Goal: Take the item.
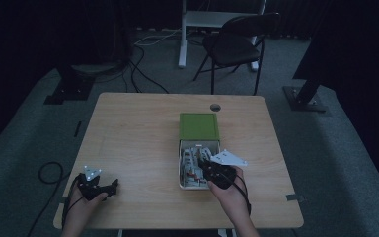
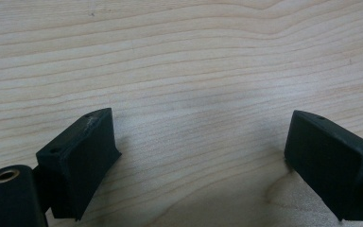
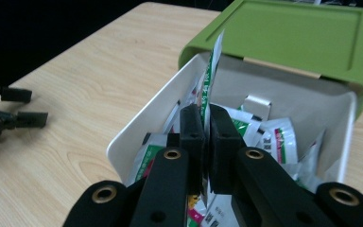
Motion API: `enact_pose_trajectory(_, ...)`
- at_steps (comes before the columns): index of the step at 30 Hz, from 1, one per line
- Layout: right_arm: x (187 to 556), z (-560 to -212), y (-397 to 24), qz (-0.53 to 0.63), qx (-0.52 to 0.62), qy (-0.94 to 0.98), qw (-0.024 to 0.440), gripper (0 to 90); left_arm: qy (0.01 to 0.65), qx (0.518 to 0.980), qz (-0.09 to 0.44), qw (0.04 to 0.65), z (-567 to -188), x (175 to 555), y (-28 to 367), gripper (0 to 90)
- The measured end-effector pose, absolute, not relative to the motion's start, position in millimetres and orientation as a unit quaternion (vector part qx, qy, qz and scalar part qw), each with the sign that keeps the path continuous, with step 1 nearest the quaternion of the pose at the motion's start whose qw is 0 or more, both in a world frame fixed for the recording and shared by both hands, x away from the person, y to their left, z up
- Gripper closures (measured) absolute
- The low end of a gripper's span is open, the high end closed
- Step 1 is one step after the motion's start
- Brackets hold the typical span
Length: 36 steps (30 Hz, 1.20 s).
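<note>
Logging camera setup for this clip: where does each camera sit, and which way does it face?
High view: above the person's side, facing forward and down on table; both hands show.
Left gripper view: down onto bare wood between open jaws.
Right gripper view: along jaws pinching a sachet over the white box.
Shared: box and green lid in the high and right gripper views.

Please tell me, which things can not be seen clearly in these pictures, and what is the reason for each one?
- Print on the thin green-and-white sachet pinched edge-on in the right gripper: unreadable in the right gripper view.
- Sachet's lower part: hidden behind the black jaws there.
- Loose sachets in the open white box with its green hinged lid: too small and dim to count in the high view.
- Left gripper, open over bare wooden table: body cut off by the bottom edge.
</note>
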State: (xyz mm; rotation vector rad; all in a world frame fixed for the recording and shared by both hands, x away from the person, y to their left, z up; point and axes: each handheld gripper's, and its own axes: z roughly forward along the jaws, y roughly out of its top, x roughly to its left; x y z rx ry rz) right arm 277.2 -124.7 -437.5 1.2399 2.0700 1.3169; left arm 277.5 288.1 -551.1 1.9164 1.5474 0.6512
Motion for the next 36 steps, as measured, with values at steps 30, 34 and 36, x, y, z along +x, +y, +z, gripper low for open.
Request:
enact_pose_trajectory(30, 277.3, -403.3, -201.0, 0.502, 0.487, 0.673, 0.24, 86.6, 0.581, 0.719, 0.244, 0.293, -551.1, 277.6, 288.1, 10.4)
enact_pose_trajectory(34, 276.5, -406.6, -212.0, 0.498, 0.496, 0.668, 0.244, 86.6, 0.581, 0.719, 0.244, 0.292, -551.1, 277.5, 288.1, 10.4)
enact_pose_trajectory(36, 275.7, -409.3, -217.4, 0.496, 0.501, 0.665, 0.245, 86.6, 0.581, 0.719, 0.244, 0.293, -551.1, 277.6, 288.1, 10.4)
